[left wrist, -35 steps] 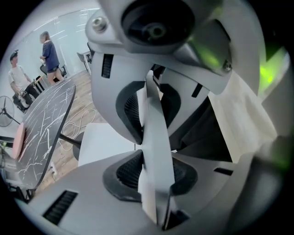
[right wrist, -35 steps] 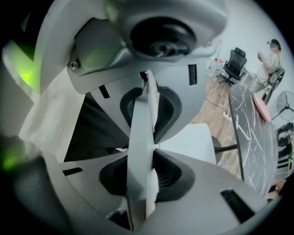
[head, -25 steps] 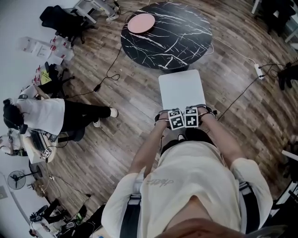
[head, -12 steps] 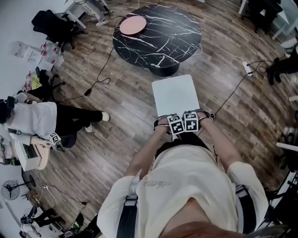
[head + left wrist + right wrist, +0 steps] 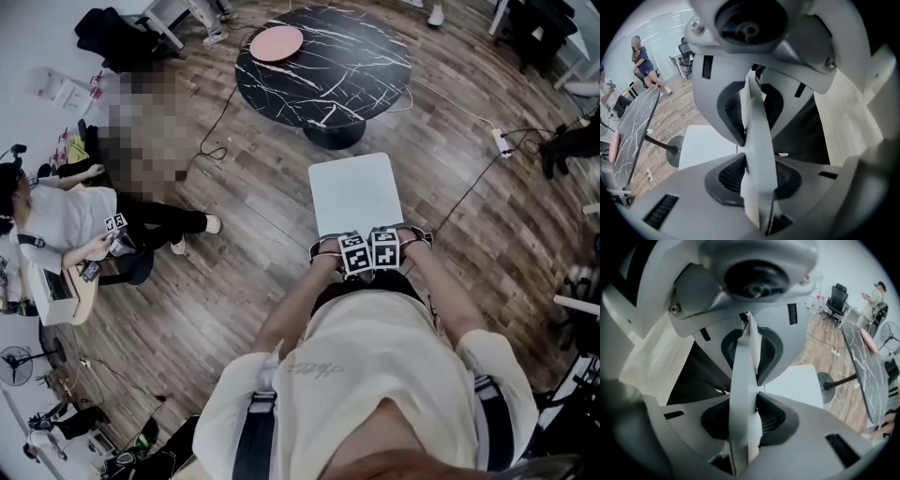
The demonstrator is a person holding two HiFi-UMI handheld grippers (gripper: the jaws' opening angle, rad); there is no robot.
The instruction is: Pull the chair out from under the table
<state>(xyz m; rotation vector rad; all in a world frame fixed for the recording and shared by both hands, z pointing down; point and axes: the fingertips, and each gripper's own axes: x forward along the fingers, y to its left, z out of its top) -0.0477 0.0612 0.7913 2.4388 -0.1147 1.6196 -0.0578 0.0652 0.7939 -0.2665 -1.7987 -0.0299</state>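
Observation:
The white chair (image 5: 356,192) stands on the wood floor just in front of the round black marble table (image 5: 323,61), its seat out from under the tabletop. Both grippers clamp the top edge of its backrest, side by side, right in front of my body. In the left gripper view the left gripper (image 5: 757,159) is shut on the thin white backrest edge (image 5: 754,117). The right gripper (image 5: 745,399) is shut on that same backrest edge (image 5: 743,357) in the right gripper view. From the head view only the marker cubes of the left gripper (image 5: 353,253) and the right gripper (image 5: 385,247) show.
A pink plate (image 5: 275,42) lies on the table. Cables and a power strip (image 5: 500,141) trail across the floor to the right. A seated person (image 5: 66,220) with a laptop is at the left. An office chair (image 5: 112,33) stands at the back left.
The chair has slid back from the table toward me, with both grippers still clamped on its backrest. A gap has opened between seat and tabletop.

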